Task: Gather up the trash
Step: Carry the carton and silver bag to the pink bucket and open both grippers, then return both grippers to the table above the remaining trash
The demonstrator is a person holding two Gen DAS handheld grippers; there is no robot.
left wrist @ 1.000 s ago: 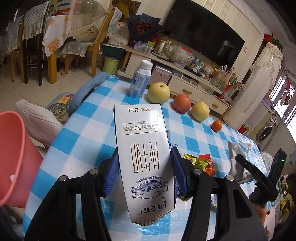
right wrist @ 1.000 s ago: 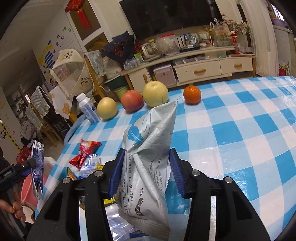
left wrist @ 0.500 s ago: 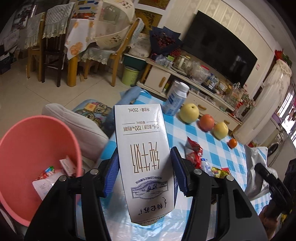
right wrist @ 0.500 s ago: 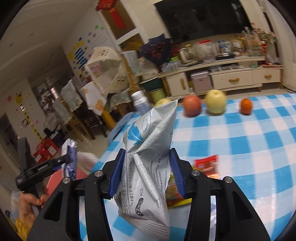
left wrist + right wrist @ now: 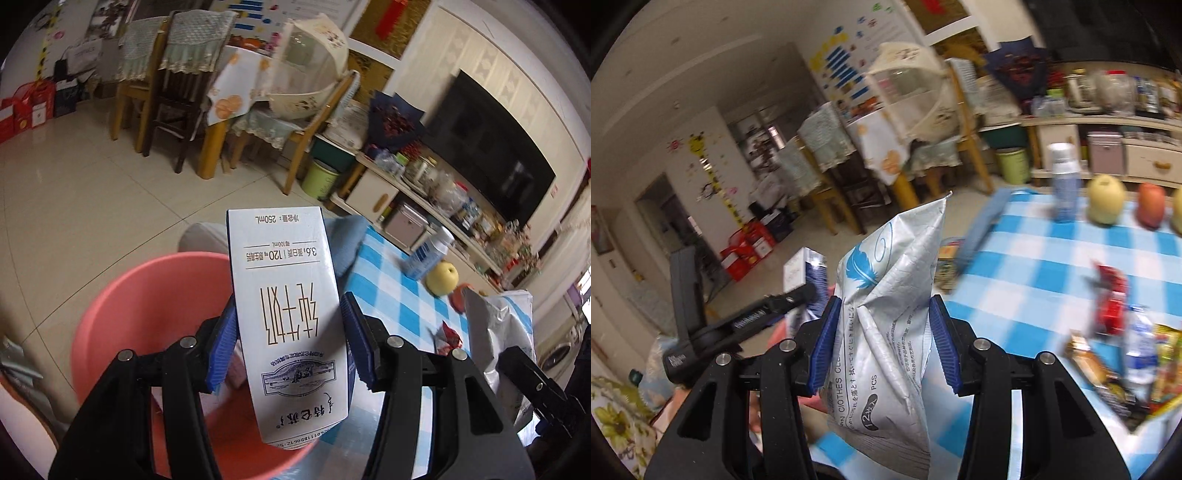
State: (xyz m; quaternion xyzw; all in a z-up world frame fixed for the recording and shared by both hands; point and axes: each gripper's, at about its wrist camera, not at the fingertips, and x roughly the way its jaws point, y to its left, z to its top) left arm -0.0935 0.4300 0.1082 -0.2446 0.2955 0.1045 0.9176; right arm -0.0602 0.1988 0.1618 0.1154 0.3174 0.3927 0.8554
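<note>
My left gripper (image 5: pixel 288 343) is shut on a white milk carton (image 5: pixel 288 317) and holds it over the pink plastic bucket (image 5: pixel 147 295) beside the table. The bucket holds some trash at its bottom. My right gripper (image 5: pixel 882 339) is shut on a silver wet-wipe pouch (image 5: pixel 890 314) with a blue feather print, held in the air at the table's left end. The pouch also shows in the left wrist view (image 5: pixel 495 332). The carton shows in the right wrist view (image 5: pixel 805 273), left of the pouch.
The blue-checked table (image 5: pixel 1034 258) carries several snack wrappers (image 5: pixel 1112 299), a small white bottle (image 5: pixel 1065 184) and fruit (image 5: pixel 1106 199). Wooden chairs (image 5: pixel 177 92), a covered dining table and a TV cabinet (image 5: pixel 406 206) stand behind on the tiled floor.
Both grippers have swung left, away from the table. The carton went from above the tablecloth to above the pink bucket. The pouch followed toward the table's left end.
</note>
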